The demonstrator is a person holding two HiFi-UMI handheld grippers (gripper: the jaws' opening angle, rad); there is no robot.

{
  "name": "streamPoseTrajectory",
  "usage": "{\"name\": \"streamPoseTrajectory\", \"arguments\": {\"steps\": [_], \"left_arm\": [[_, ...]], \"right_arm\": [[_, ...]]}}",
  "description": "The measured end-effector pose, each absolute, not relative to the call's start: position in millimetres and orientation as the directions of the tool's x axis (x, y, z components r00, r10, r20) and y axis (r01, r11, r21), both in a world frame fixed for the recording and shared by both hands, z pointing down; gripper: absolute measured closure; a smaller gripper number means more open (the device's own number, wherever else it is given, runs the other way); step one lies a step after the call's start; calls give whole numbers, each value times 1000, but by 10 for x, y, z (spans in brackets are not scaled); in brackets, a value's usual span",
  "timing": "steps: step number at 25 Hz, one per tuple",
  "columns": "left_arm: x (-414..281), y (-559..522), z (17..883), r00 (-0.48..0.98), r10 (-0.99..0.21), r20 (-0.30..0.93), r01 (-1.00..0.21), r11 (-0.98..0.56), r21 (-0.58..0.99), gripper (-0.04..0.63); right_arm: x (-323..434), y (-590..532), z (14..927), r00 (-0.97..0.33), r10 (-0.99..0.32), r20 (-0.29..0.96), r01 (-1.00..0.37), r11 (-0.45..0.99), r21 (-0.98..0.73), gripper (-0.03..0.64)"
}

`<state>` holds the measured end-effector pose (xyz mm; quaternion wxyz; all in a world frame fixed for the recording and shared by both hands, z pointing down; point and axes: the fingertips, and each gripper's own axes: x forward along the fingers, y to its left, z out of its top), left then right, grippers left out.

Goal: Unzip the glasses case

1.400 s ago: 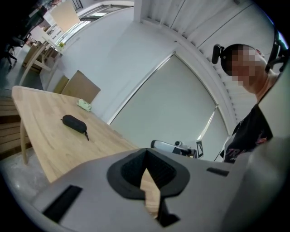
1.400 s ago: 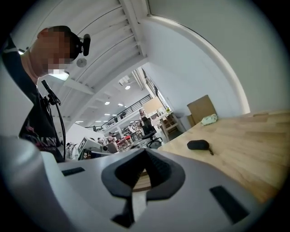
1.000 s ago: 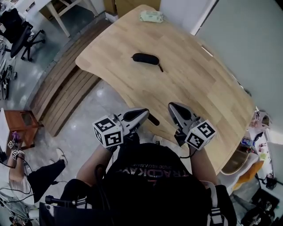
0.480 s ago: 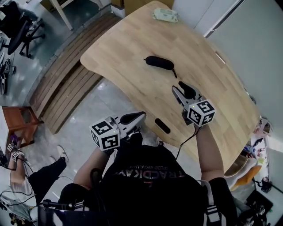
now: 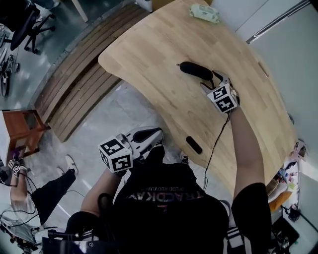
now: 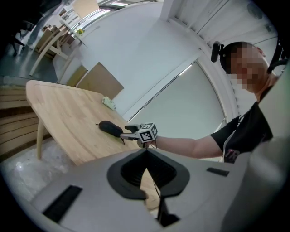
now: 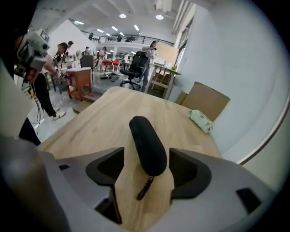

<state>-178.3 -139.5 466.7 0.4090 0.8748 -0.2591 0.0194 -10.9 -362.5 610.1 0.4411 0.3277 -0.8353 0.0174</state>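
The black glasses case [image 5: 195,70] lies zipped on the light wooden table [image 5: 149,44], its zipper pull [image 7: 145,187] trailing toward me. My right gripper [image 5: 215,79] is at the case's near end, tilted downward. In the right gripper view its jaws are opening; they stand either side of the case [image 7: 147,140] and its pull without touching them. My left gripper [image 5: 157,132] hangs shut and empty by my body, off the table's near edge. The left gripper view shows its shut jaws, with the case [image 6: 110,128] and the right gripper [image 6: 134,132] far off.
A pale green packet [image 5: 204,13] lies at the table's far end, with a cardboard box [image 7: 206,102] behind it. A small black oblong [image 5: 194,145] sits near the table's front edge. Slatted wooden benches [image 5: 74,94] and an office chair [image 5: 30,30] stand at left.
My right gripper has travelled forward across the table to the case, rolled over, and its jaws have gone from shut to open. The left gripper stayed shut, sinking a little.
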Motion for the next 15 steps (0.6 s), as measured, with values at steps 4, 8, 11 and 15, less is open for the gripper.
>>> {"name": "streamPoseTrajectory", "arguments": {"steps": [4,8,11,15], "left_arm": [[-1975,-1402,4729,851,-457,257,-486,-503,715,583],[-2098,-1414,4770,838,-474,270,-503,-479,719,584],[-2162,-1407,4788,833,-480,275,-508,-467,724,584],[-2223,-1399,4803,828,-488,275,-511,-457,728,583]], "right_arm": [[-137,-3800,6329,-321,-497,807,-447,830,333,295],[-154,-3930,6472,-285,-454,845,-393,859,329,291],[-189,-3969,6549,-277,-418,865,-374,877,303,290],[-192,-3989,6664,-261,-374,890,-371,890,265,291]]}}
